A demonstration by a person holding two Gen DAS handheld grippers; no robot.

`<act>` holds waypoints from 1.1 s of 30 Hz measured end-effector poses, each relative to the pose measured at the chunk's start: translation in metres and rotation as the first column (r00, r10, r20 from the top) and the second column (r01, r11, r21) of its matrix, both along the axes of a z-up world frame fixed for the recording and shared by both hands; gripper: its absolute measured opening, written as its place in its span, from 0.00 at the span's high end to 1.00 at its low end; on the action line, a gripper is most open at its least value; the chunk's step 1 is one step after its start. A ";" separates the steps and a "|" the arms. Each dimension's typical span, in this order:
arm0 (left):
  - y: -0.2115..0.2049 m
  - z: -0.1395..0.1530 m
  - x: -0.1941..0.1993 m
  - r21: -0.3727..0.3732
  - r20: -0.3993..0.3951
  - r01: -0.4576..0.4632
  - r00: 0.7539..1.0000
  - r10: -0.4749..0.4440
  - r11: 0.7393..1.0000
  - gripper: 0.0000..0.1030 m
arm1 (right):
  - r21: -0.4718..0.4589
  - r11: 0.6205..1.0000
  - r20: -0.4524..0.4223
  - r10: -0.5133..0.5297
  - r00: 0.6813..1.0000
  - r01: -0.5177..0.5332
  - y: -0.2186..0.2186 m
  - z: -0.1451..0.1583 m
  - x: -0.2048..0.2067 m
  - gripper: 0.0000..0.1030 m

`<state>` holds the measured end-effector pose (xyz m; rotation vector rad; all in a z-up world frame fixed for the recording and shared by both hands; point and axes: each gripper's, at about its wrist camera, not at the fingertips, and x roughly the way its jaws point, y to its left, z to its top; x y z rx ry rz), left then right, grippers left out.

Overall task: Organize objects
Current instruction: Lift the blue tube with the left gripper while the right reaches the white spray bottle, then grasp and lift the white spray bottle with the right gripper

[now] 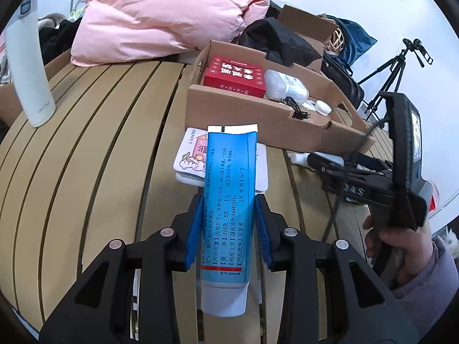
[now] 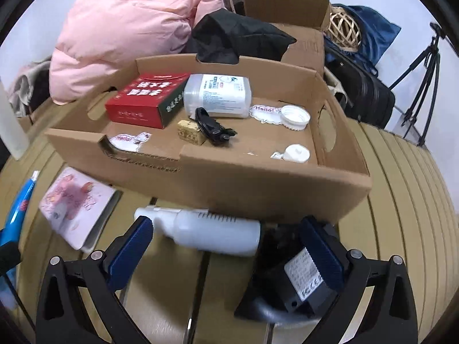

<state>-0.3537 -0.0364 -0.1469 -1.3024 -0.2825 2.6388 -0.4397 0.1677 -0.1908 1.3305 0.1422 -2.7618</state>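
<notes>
My left gripper [image 1: 229, 200] is shut on a blue ointment tube [image 1: 228, 200], held above the slatted table with its white cap toward the camera; the tube also shows in the right wrist view [image 2: 17, 209]. My right gripper [image 2: 226, 232] is open, its pads either side of a white bottle [image 2: 206, 232] lying on the table against the cardboard tray [image 2: 258, 177]. A black power adapter [image 2: 298, 283] lies by the right pad. The tray [image 1: 229, 109] holds a red box [image 2: 143, 100], a clear plastic container [image 2: 218, 94], a black cable [image 2: 212, 126] and white lids.
A pink notebook [image 2: 77, 203] lies on the table left of the bottle. A white tumbler [image 1: 28, 66] stands at the far left. A pink quilt [image 1: 149, 20], black clothing, another carton, a suitcase [image 2: 364, 94] and a tripod [image 1: 393, 68] crowd the back.
</notes>
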 end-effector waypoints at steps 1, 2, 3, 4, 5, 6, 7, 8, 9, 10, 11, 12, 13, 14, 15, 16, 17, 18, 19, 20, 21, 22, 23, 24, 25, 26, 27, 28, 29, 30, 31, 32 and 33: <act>-0.001 0.000 -0.001 0.000 0.003 -0.003 1.000 0.003 1.000 0.69 | -0.018 1.000 0.008 0.025 1.000 -0.025 -0.001 -0.001 -0.001 0.00; -0.001 -0.001 -0.001 0.001 0.006 -0.006 1.000 0.006 1.000 0.69 | -0.063 0.994 0.039 0.089 0.995 -0.086 -0.002 -0.004 -0.003 0.00; -0.002 -0.001 -0.002 0.003 0.006 -0.010 1.000 0.010 1.000 0.69 | -0.094 0.987 0.073 0.140 0.987 -0.133 -0.005 -0.008 -0.003 0.00; -0.003 0.000 -0.002 0.005 0.005 -0.013 1.000 0.013 1.000 0.69 | -0.102 0.977 0.099 0.199 0.975 -0.189 -0.011 -0.012 -0.001 0.00; -0.004 0.000 -0.002 0.007 0.002 -0.015 1.000 0.015 1.000 0.69 | -0.106 0.967 0.110 0.243 0.964 -0.232 -0.015 -0.014 0.001 0.00; -0.005 0.000 -0.002 0.007 0.002 -0.018 1.000 0.018 1.000 0.69 | -0.104 0.958 0.111 0.278 0.954 -0.267 -0.018 -0.015 0.005 0.00; -0.005 0.000 -0.002 0.006 0.003 -0.021 1.000 0.021 1.000 0.69 | -0.080 0.950 0.100 0.309 0.946 -0.302 -0.023 -0.015 0.009 0.00; -0.006 -0.001 -0.003 0.007 0.006 -0.024 1.000 0.024 1.000 0.69 | -0.047 0.944 0.094 0.331 0.939 -0.328 -0.025 -0.016 0.012 0.00; -0.007 -0.001 -0.003 0.008 0.010 -0.027 1.000 0.027 1.000 0.69 | -0.028 0.941 0.092 0.338 0.937 -0.337 -0.026 -0.016 0.012 0.00; -0.008 -0.002 -0.004 0.007 0.014 -0.032 0.999 0.031 0.999 0.69 | -0.021 0.941 0.086 0.339 0.937 -0.339 -0.025 -0.015 0.011 0.00; -0.008 -0.003 -0.004 0.007 0.018 -0.035 0.999 0.035 0.999 0.69 | -0.028 0.939 0.074 0.343 0.936 -0.342 -0.022 -0.013 0.008 0.00; -0.008 -0.003 -0.005 0.007 0.019 -0.034 0.999 0.034 0.999 0.69 | -0.028 0.937 0.067 0.350 0.934 -0.349 -0.021 -0.011 0.006 0.00; -0.008 -0.004 -0.005 0.005 0.020 -0.036 0.999 0.035 0.999 0.69 | -0.014 0.929 0.045 0.371 0.928 -0.370 -0.022 -0.008 0.003 0.00; -0.008 -0.004 -0.005 0.004 0.021 -0.036 0.999 0.036 0.999 0.69 | 0.007 0.923 0.026 0.384 0.923 -0.385 -0.023 -0.006 0.003 0.00; -0.008 -0.005 -0.005 0.003 0.023 -0.036 0.999 0.036 0.999 0.69 | 0.024 0.919 0.015 0.394 0.919 -0.394 -0.023 -0.005 0.001 0.00; -0.009 -0.005 -0.005 0.003 0.026 -0.038 0.999 0.038 0.999 0.69 | 0.017 0.911 0.009 0.411 0.912 -0.411 -0.022 -0.005 -0.002 0.02; -0.010 -0.005 -0.005 0.004 0.028 -0.042 0.999 0.042 0.999 0.69 | -0.004 0.904 0.011 0.428 0.904 -0.428 -0.023 -0.005 -0.002 0.12; -0.010 -0.005 -0.005 0.006 0.028 -0.043 0.999 0.042 0.999 0.69 | -0.027 0.892 0.028 0.452 0.892 -0.451 -0.024 -0.007 0.002 0.18; -0.011 -0.005 -0.006 0.008 0.029 -0.044 0.999 0.043 0.999 0.69 | -0.032 0.883 0.046 0.470 0.882 -0.469 -0.027 -0.007 0.005 0.30; -0.011 -0.005 -0.006 0.009 0.030 -0.046 0.999 0.045 0.999 0.69 | -0.043 0.866 0.058 0.500 0.864 -0.498 -0.030 -0.007 0.012 0.33; -0.011 -0.005 -0.006 0.009 0.030 -0.045 0.999 0.045 0.999 0.69 | -0.055 0.854 0.063 0.521 0.851 -0.518 -0.030 -0.007 0.018 0.33; -0.010 -0.005 -0.006 0.008 0.029 -0.042 0.999 0.042 0.999 0.69 | -0.065 0.846 0.063 0.533 0.844 -0.530 -0.030 -0.007 0.023 0.33; -0.009 -0.005 -0.006 0.004 0.029 -0.040 0.999 0.040 0.999 0.69 | -0.066 0.846 0.057 0.532 0.845 -0.529 -0.029 -0.008 0.026 0.33; -0.008 -0.006 -0.006 -0.002 0.028 -0.038 0.999 0.038 0.999 0.69 | -0.060 0.855 0.055 0.519 0.853 -0.516 -0.028 -0.009 0.027 0.33; -0.007 -0.006 -0.006 -0.005 0.030 -0.036 0.999 0.036 0.999 0.69 | -0.052 0.869 0.057 0.495 0.867 -0.493 -0.027 -0.010 0.024 0.33; -0.007 -0.007 -0.007 -0.007 0.032 -0.036 0.999 0.036 0.999 0.69 | -0.057 0.879 0.059 0.476 0.877 -0.473 -0.028 -0.012 0.021 0.33; -0.007 -0.009 -0.008 -0.010 0.035 -0.035 0.999 0.036 0.999 0.69 | -0.066 0.887 0.061 0.460 0.886 -0.456 -0.028 -0.015 0.018 0.34; -0.007 -0.010 -0.009 -0.014 0.038 -0.033 0.999 0.034 0.999 0.69 | -0.066 0.893 0.066 0.450 0.891 -0.446 -0.032 -0.017 0.015 0.41; -0.006 -0.010 -0.009 -0.019 0.039 -0.030 0.999 0.030 0.999 0.69 | -0.039 0.896 0.049 0.444 0.895 -0.442 -0.036 -0.018 0.017 0.63; -0.006 -0.011 -0.009 -0.026 0.037 -0.028 0.999 0.029 0.999 0.70 | -0.019 0.900 0.038 0.435 0.900 -0.435 -0.039 -0.018 0.018 0.70; -0.005 -0.010 -0.009 -0.032 0.032 -0.028 0.999 0.029 0.999 0.70 | -0.002 0.911 0.032 0.413 0.910 -0.414 -0.042 -0.017 0.018 0.70; -0.005 -0.009 -0.008 -0.041 0.023 -0.030 0.999 0.031 0.999 0.70 | -0.012 0.918 0.036 0.398 0.917 -0.397 -0.043 -0.017 0.019 0.71; -0.004 -0.007 -0.006 -0.049 0.010 -0.032 0.999 0.033 0.998 0.70 | -0.018 0.922 0.037 0.387 0.921 -0.387 -0.042 -0.016 0.021 0.71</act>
